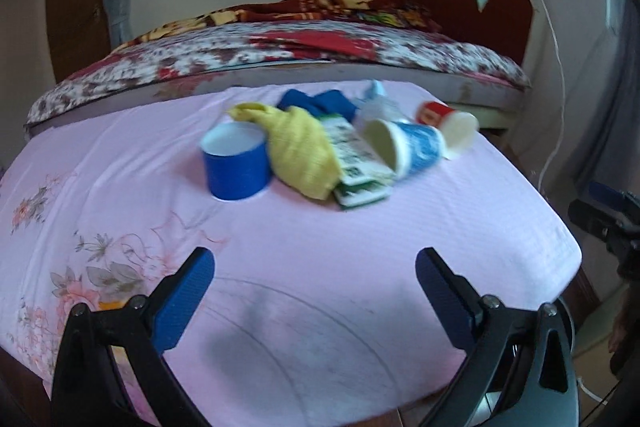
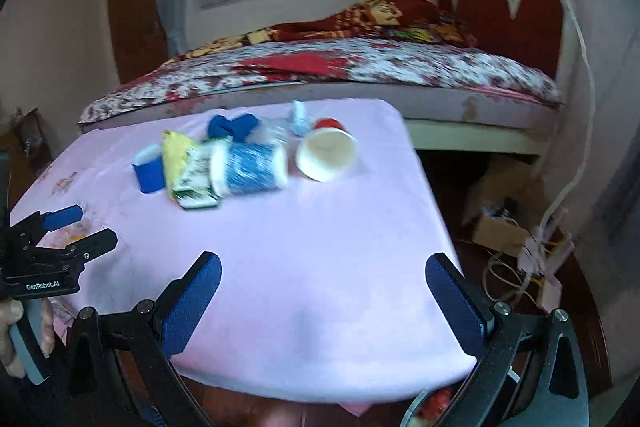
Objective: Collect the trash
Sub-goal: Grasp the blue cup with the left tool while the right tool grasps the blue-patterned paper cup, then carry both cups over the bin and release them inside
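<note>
Trash lies in a heap on a table covered with a pink cloth [image 1: 320, 247] [image 2: 320, 247]. A blue cup [image 1: 236, 165] [image 2: 149, 171] stands upright. Next to it lie a yellow cloth [image 1: 300, 151] [image 2: 176, 155], a green-white carton [image 1: 356, 163] [image 2: 196, 179], a blue-patterned cup [image 1: 412, 147] [image 2: 252, 167] on its side, a red-and-white cup [image 1: 448, 123] [image 2: 326, 151] on its side, a dark blue cloth [image 1: 320, 103] [image 2: 234, 127] and a clear plastic bottle [image 1: 378, 103] [image 2: 298, 119]. My left gripper [image 1: 316, 283] [image 2: 80, 227] is open and empty, near the table's front. My right gripper [image 2: 324, 291] is open and empty.
A bed [image 1: 280, 55] [image 2: 320, 75] with a red floral cover stands behind the table. A cardboard box [image 2: 500, 211] and tangled cables [image 2: 532, 259] lie on the floor to the right. A white bin [image 1: 576, 331] shows below the table's right edge.
</note>
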### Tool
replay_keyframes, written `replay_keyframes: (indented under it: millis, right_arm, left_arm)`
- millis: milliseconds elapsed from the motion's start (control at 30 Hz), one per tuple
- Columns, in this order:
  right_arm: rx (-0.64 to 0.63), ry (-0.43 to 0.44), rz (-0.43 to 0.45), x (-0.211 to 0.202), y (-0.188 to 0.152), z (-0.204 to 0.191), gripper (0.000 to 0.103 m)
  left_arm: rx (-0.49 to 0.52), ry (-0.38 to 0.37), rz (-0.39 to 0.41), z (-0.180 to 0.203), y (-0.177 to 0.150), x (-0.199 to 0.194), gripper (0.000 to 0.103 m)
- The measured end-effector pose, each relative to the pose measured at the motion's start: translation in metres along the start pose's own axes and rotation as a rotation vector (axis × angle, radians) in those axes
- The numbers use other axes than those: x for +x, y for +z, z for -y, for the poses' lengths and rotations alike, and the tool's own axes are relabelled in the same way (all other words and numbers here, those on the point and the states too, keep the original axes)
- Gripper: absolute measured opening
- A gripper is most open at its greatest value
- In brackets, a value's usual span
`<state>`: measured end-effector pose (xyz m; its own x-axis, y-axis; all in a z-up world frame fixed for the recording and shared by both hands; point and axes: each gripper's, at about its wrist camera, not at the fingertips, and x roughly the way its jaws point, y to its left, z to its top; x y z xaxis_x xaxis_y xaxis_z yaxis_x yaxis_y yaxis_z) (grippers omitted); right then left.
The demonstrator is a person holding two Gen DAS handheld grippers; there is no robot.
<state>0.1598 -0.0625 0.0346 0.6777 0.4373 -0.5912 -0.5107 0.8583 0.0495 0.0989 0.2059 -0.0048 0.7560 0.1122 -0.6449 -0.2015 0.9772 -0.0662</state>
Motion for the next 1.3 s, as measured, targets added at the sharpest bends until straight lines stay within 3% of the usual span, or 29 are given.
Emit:
replay_keyframes:
  millis: [167, 567, 733, 1100, 1200, 1300]
  right_arm:
    - [-0.022, 0.039, 0.004, 0.025, 0.016, -0.026, 0.103]
    - [0.005, 0.096, -0.062, 0.110, 0.054, -0.050, 0.101]
    - [-0.008, 0.109, -0.111, 0.147, 0.063, -0.061, 0.094]
    - [-0.009, 0.098, -0.153, 0.180, 0.074, -0.061, 0.092]
    - [-0.009, 0.104, -0.163, 0.183, 0.074, -0.062, 0.088]
    - [-0.019, 0.105, -0.143, 0.178, 0.075, -0.064, 0.088]
  left_arm:
    - [-0.051, 0.011, -0.005, -0.025, 0.012, 0.018, 0.092]
    - [-0.110, 0.066, -0.065, -0.071, 0.032, 0.081, 0.092]
    - [-0.108, 0.066, -0.078, -0.075, 0.043, 0.097, 0.092]
    - [-0.108, 0.065, -0.123, -0.080, 0.061, 0.130, 0.092]
    - [-0.115, 0.033, -0.127, -0.081, 0.060, 0.130, 0.076]
    - [-0.099, 0.048, -0.114, -0.082, 0.057, 0.120, 0.075]
